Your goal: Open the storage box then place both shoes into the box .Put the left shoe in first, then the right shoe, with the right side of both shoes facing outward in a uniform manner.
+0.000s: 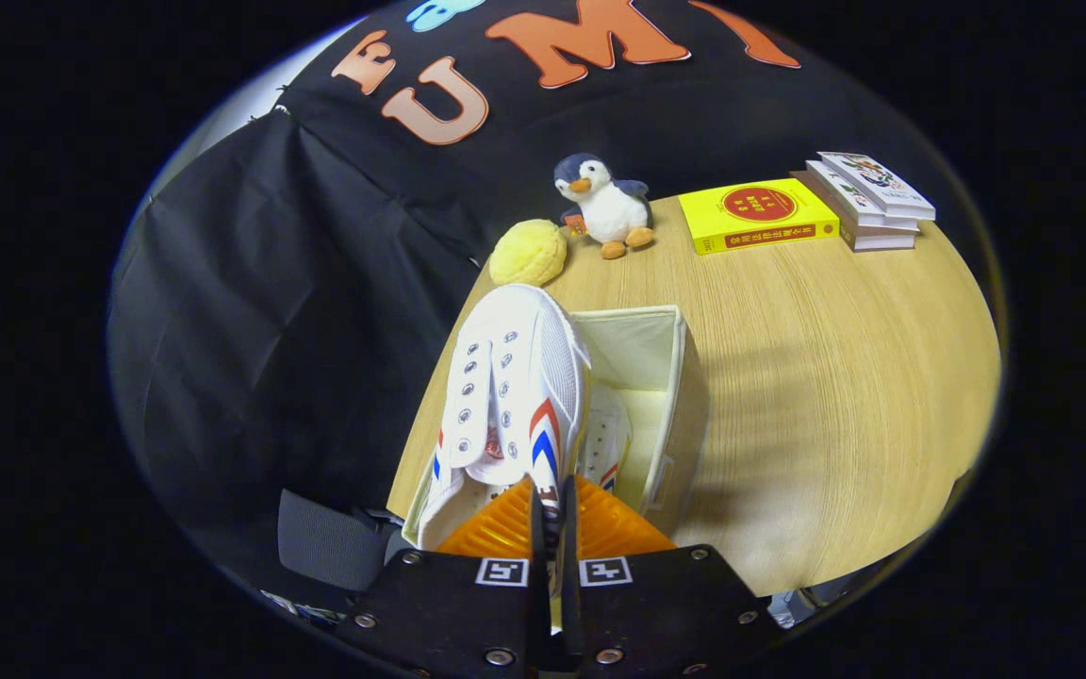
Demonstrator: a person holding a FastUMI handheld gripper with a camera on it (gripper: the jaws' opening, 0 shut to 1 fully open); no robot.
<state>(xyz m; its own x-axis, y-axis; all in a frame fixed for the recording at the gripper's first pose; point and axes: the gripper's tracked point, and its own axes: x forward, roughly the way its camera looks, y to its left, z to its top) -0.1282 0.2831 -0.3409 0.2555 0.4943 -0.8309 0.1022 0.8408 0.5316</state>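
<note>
The gripper is clenched on a white shoe. Both fingers pinch the shoe's side wall near the heel, w/ almost no gap between them. The shoe hangs in the air, toe pointing far away, over the left part of the storage box. The side w/ the red and blue stripes faces right.

The box sits open on the wood table, near its left edge. Inside the box, on the right, lies another white shoe, mostly hidden by the one being held. So I think this is the 2nd shoe going in, but I can't tell for sure which shoe is left or right.

To do this bit well: bring the shoe down slow and straight, into the free space to the left of the 1st shoe. Keep it level, so toe and heel both clear the box's soft walls. The box looks light and may slide or fold if bumped. Don't let go till the sole rests on the bottom. Check the stripes face the same way as on the other shoe.

Far off stand a penguin toy, a yellow ball, a yellow book and a pile of books. All well out of the way.
</note>
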